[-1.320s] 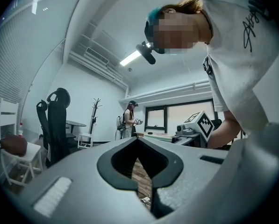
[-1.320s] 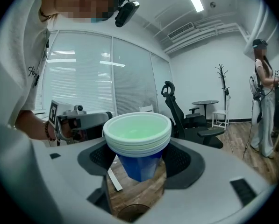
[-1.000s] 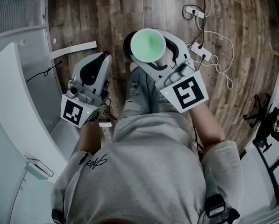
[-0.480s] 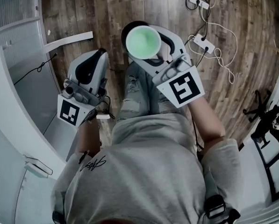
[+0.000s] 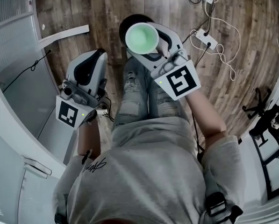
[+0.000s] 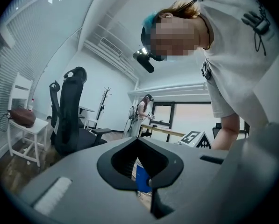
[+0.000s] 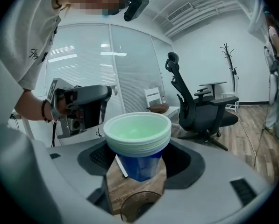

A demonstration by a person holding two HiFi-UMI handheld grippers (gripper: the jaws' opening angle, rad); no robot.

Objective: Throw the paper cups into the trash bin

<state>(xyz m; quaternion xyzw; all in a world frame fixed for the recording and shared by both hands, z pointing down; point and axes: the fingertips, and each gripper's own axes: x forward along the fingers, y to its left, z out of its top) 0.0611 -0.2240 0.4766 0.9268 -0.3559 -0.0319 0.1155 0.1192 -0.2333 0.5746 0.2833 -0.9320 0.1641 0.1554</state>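
A stack of paper cups (image 5: 140,35), pale green inside and blue outside (image 7: 138,139), stands upright between the fingers of my right gripper (image 5: 146,43), which is shut on it (image 7: 138,164). Right behind and below the stack lies a dark round trash bin (image 5: 128,21); its rim (image 7: 137,208) shows under the cups in the right gripper view. My left gripper (image 5: 97,56) hangs to the left at knee height, shut and with nothing in it (image 6: 146,190). Through its jaws' gap I see the blue cup wall (image 6: 142,178).
White desk panels (image 5: 17,45) and a black cable run along the left. Power strips with white cords (image 5: 207,38) lie on the wood floor at the upper right. A black chair base (image 5: 270,120) stands far right. My legs (image 5: 139,92) are below the grippers.
The right gripper with the cup stack has drifted a little up and left in the view, over the dark bin. The left gripper has barely moved.
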